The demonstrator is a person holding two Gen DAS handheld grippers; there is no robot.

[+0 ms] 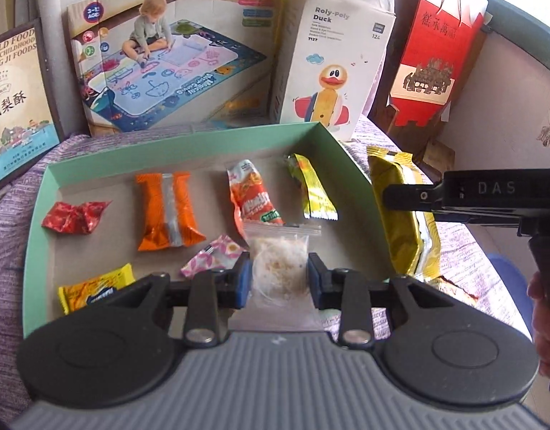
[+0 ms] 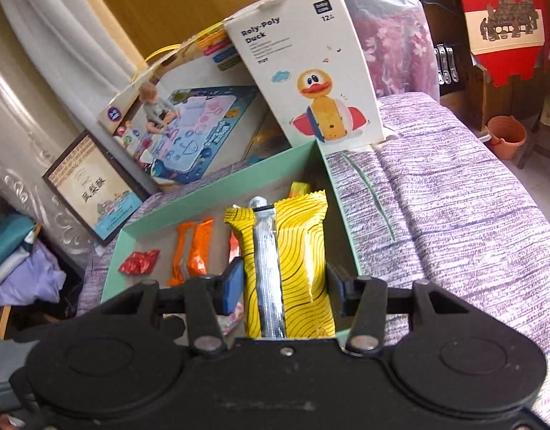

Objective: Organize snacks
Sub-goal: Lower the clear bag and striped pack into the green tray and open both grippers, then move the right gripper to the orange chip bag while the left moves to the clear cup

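Here, yellow black-striped snack packet (image 2: 289,268)

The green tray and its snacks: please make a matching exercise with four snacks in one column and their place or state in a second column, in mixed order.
Things:
1. clear zip bag
2. yellow striped packet
3. red wrapper
4. orange packet

Places or states:
A. in the tray, far left
B. held by the right gripper
C. held by the left gripper
D. lying in the green tray, seam up

Pairs: 1-C, 2-B, 3-A, 4-D
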